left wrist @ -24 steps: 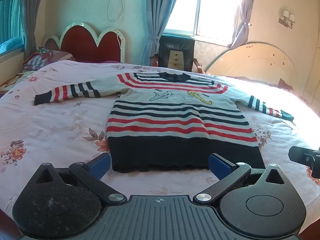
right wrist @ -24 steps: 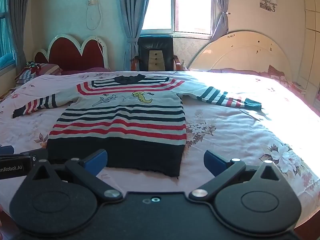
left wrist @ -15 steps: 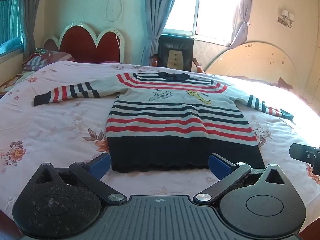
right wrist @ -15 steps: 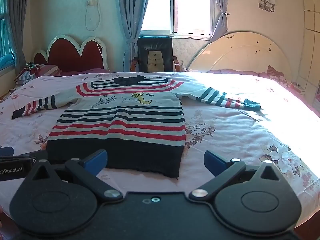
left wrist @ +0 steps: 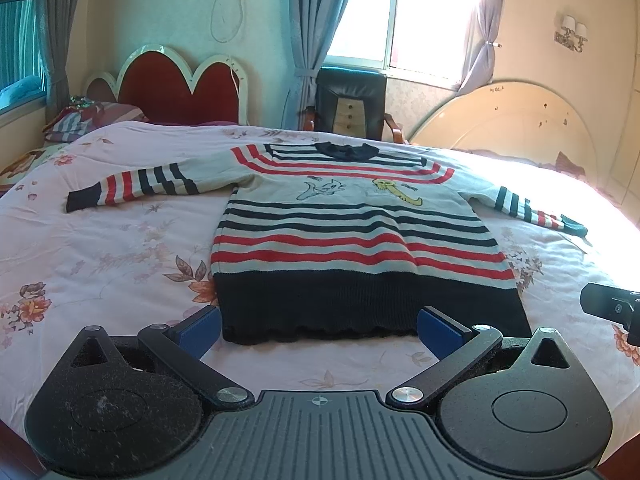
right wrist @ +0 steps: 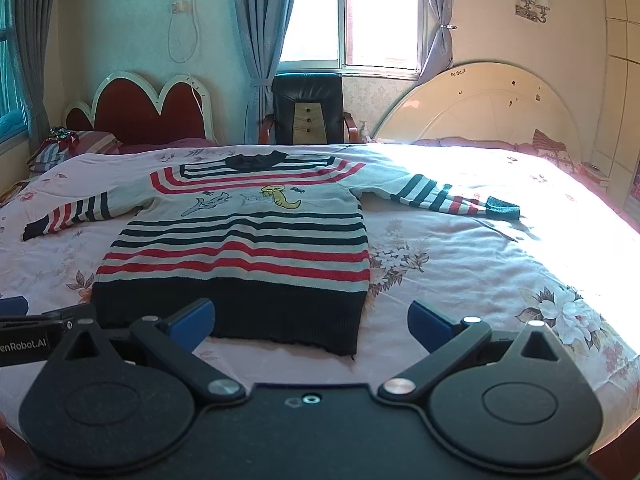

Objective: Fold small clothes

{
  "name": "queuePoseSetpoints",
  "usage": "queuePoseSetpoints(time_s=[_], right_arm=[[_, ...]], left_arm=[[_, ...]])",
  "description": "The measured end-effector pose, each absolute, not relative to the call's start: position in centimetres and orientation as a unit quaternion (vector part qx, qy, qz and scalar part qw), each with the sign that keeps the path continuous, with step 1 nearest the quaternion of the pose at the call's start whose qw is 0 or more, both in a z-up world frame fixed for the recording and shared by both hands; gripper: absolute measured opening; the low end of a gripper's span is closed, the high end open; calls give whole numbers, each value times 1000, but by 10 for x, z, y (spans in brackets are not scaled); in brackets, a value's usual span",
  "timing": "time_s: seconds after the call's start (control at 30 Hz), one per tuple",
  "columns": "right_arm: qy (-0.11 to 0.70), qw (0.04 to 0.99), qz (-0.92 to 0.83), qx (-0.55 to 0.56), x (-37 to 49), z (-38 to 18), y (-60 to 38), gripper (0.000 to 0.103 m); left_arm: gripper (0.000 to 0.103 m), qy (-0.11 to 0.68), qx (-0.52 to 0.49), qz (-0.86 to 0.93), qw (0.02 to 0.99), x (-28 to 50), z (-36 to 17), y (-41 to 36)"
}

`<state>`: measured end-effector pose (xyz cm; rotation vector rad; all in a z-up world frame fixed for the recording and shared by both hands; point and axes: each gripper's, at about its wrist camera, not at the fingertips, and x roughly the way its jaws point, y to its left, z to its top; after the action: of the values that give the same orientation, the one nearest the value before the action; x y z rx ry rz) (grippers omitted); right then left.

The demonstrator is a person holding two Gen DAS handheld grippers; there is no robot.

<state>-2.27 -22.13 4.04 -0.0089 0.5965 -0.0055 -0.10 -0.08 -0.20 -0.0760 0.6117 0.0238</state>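
Note:
A small striped sweater [left wrist: 352, 232] lies flat and face up on the bed, sleeves spread, with red and navy stripes, a navy hem and cartoon figures on the chest. It also shows in the right wrist view [right wrist: 244, 240]. My left gripper [left wrist: 318, 326] is open and empty, just short of the navy hem, level with its middle. My right gripper [right wrist: 310, 322] is open and empty near the hem's right corner. The left sleeve [left wrist: 132, 182] and right sleeve [right wrist: 452, 196] lie straight out.
The bed [left wrist: 100, 256] has a pink floral cover. A red heart-shaped headboard [left wrist: 176, 88], a black chair [left wrist: 350, 100] and a cream headboard [right wrist: 492, 108] stand behind it. Folded striped cloth [left wrist: 80, 120] lies at the far left. The other gripper shows at the right edge [left wrist: 612, 308].
Both grippers have crept slightly forward and lower towards the hem. The sweater has not moved and the jaws stay open.

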Motion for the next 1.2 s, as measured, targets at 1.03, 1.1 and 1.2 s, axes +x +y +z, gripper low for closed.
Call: queuePoseSetpoints(time_s=[1.03, 1.1, 1.2], right_arm=[[292, 956, -2, -5, -22, 41, -221, 102], [292, 956, -2, -5, -22, 41, -221, 102], [293, 956, -2, -5, -22, 41, -221, 102]], left_arm=[[103, 300, -30, 8, 953, 2, -1, -4], [103, 300, -29, 8, 953, 2, -1, -4], [103, 300, -30, 9, 953, 2, -1, -4]])
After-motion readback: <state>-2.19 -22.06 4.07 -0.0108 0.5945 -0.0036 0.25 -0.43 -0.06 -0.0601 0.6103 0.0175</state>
